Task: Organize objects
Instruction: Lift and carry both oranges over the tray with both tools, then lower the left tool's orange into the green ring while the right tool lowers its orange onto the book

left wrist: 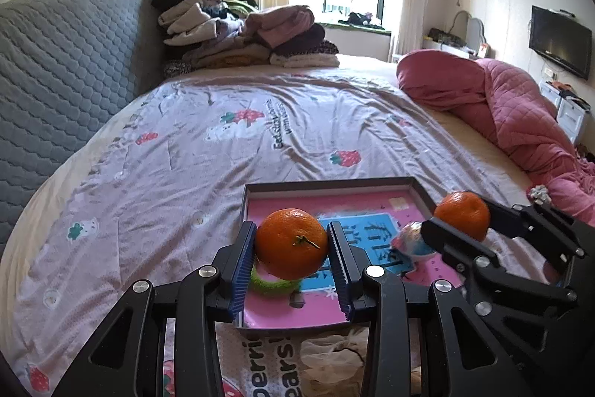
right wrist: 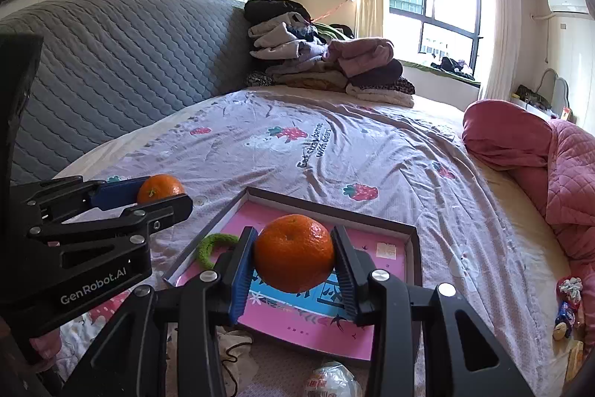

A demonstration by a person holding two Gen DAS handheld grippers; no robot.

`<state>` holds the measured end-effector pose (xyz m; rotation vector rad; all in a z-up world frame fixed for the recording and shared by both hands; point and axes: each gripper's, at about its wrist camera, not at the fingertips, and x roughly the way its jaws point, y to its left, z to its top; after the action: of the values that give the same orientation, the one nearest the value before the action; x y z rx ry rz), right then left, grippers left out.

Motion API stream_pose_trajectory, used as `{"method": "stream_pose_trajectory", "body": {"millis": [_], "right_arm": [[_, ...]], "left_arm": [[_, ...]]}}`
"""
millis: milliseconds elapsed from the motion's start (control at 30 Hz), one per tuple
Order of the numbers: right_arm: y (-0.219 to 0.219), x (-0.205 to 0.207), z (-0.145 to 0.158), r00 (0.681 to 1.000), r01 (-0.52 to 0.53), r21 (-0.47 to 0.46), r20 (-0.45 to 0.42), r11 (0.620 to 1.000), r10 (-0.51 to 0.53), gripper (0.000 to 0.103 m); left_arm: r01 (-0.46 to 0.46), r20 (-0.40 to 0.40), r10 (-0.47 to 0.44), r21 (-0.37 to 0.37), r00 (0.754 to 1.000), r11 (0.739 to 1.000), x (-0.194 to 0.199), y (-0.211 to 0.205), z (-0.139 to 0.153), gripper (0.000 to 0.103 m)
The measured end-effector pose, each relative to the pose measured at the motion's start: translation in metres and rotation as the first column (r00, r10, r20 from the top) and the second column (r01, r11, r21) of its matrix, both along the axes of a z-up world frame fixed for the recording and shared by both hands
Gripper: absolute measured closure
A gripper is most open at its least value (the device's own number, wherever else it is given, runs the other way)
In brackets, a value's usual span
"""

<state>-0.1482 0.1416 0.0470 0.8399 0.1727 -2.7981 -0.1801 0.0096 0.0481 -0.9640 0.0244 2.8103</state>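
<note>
Nearest, two hand-held grippers hover side by side above a shallow tray on a bed. The left gripper (left wrist: pixel 292 248) pinches a mandarin orange (left wrist: pixel 292 242) between its blue ribbed pads, stem facing the camera. The right gripper (right wrist: pixel 293 257) pinches a second mandarin (right wrist: pixel 293 253) the same way. Both fruits hang over the pink-lined tray (right wrist: pixel 412 240), not yet set down.

Already in the tray lies a green fuzzy hair tie (right wrist: pixel 214 248), near its left side, and in the left wrist view a small wrapped item (left wrist: pixel 409 240) that is hard to identify. So sorting looks partly done, with the two mandarins about to go in.

Left outside, by my reading: a crumpled cream cloth (left wrist: pixel 334 352) and a plastic-wrapped packet (right wrist: pixel 331 382) at the tray's near edge, and small trinkets (right wrist: pixel 567 307) on the right.

Beyond stretches the strawberry-print sheet (left wrist: pixel 223 155), a rumpled pink quilt (left wrist: pixel 502 106), then a pile of folded clothes (left wrist: pixel 241 32) at the grey headboard.
</note>
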Motion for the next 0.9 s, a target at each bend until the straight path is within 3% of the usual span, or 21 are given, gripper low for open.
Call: {"method": "stream_pose_trajectory", "body": {"millis": [267,900], "right_arm": [[-0.001,-0.013,-0.022,0.999,0.009,0.009,0.046,1.0,-0.009,0.062],[-0.006,-0.041,-0.085,0.983,-0.005,0.044,0.184,0.999,-0.003,0.062]], "left_arm": [[0.006,0.049,-0.004,-0.037,0.999,0.999,-0.014,-0.001,-0.028,0.064],[0.013,0.153,-0.007,-0.04,0.988,0.999,-0.039,-0.005,-0.083,0.064]]}}
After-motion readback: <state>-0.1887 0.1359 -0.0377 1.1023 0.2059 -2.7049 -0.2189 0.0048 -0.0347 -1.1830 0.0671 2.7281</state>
